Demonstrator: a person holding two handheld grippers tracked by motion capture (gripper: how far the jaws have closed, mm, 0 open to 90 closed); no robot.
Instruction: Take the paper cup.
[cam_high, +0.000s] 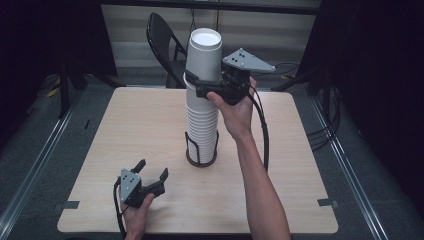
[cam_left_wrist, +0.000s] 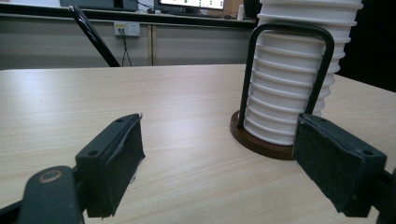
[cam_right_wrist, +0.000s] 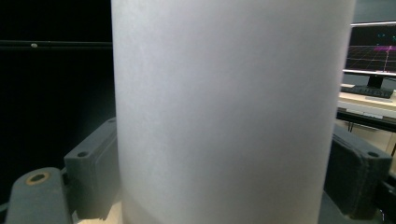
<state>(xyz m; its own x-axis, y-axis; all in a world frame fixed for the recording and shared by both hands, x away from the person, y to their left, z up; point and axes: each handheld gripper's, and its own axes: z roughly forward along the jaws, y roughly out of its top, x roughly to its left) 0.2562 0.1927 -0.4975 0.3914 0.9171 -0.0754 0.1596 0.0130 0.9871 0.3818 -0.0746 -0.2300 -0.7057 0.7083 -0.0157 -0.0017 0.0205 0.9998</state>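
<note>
At the centre of the high view, a tall stack of white ribbed paper cups (cam_high: 202, 117) stands upside down inside a black wire holder on a round dark brown base (cam_high: 201, 158), set on a pale wooden tabletop (cam_high: 135, 130). One more white paper cup (cam_high: 204, 52), also upside down, sits at the very top of the stack, in the upper middle of the frame.

The right gripper (cam_high: 202, 89), held in the person's right hand (cam_high: 235, 112), reaches in from the right at the top cup's lower edge. Its jaws stand on either side of the cup wall, and in the right gripper view the smooth white wall fills the gap between both black pads, so they appear closed on the cup.

The left gripper (cam_high: 151, 170) rests low at the lower left of the high view, well apart from the stack. Its jaws are spread wide and hold nothing; in the left gripper view the bare tabletop lies between them and the foot of the stack sits at the right.

Judging from this, the top cup is gripped but not yet clear of the stack. Whether it is being added or lifted off cannot be told. Either way, finishing that move and releasing the cup remain.

A black folding chair (cam_high: 162, 37) stands beyond the tabletop's far edge.
</note>
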